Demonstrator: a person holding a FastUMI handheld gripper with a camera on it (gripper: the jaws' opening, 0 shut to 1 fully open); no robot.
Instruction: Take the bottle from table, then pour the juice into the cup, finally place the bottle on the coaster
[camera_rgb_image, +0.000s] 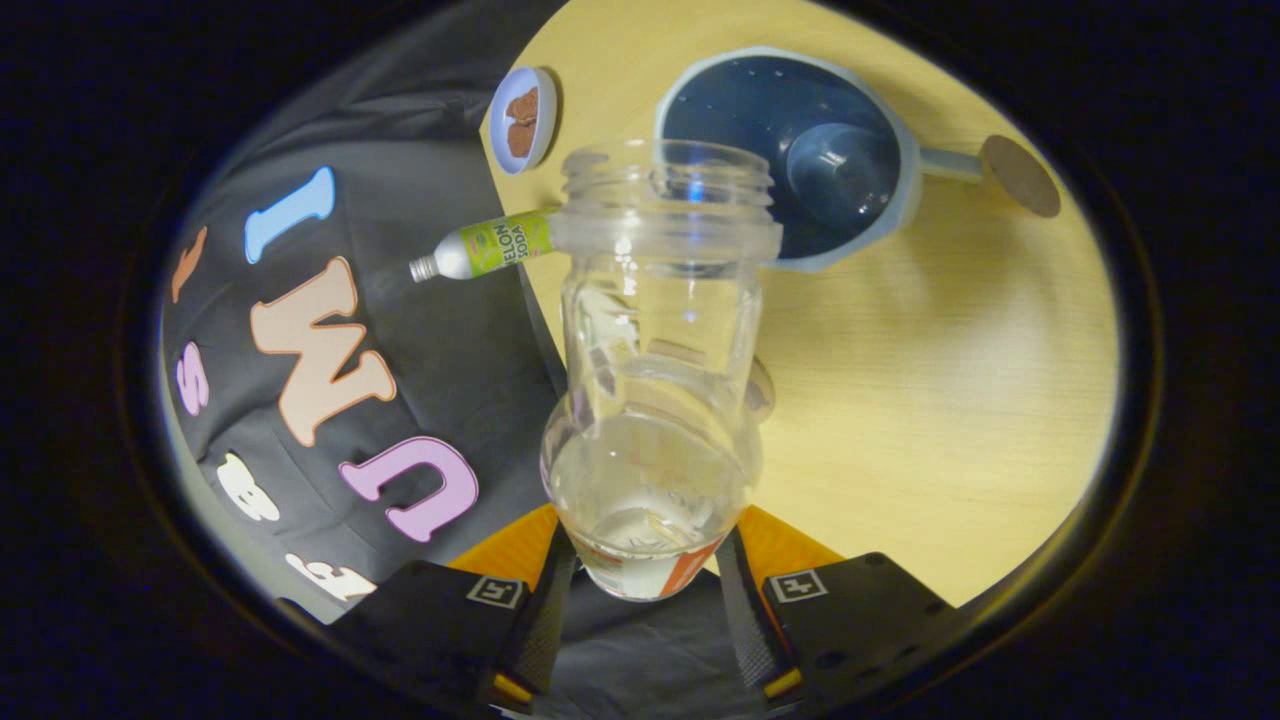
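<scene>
A clear plastic bottle (655, 380) with no cap is held between my fingers, and my gripper (645, 565) is shut on its lower body. A little clear liquid sits near its base by the fingers. Its open mouth (668, 185) points away from me and overlaps the near rim of the blue cup (800, 150), which looks dark inside. The cup's handle (945, 165) runs toward a brown round coaster (1020, 175) on the wooden table (950, 400). The whole scene appears tilted, with the table to the right of the bottle.
A small pale blue dish (523, 118) with a brown piece of food stands near the table's edge beyond the bottle. A small green-labelled soda bottle (485, 248) lies partly behind the held bottle. The booth's black cloth wall (400, 330) is on the left.
</scene>
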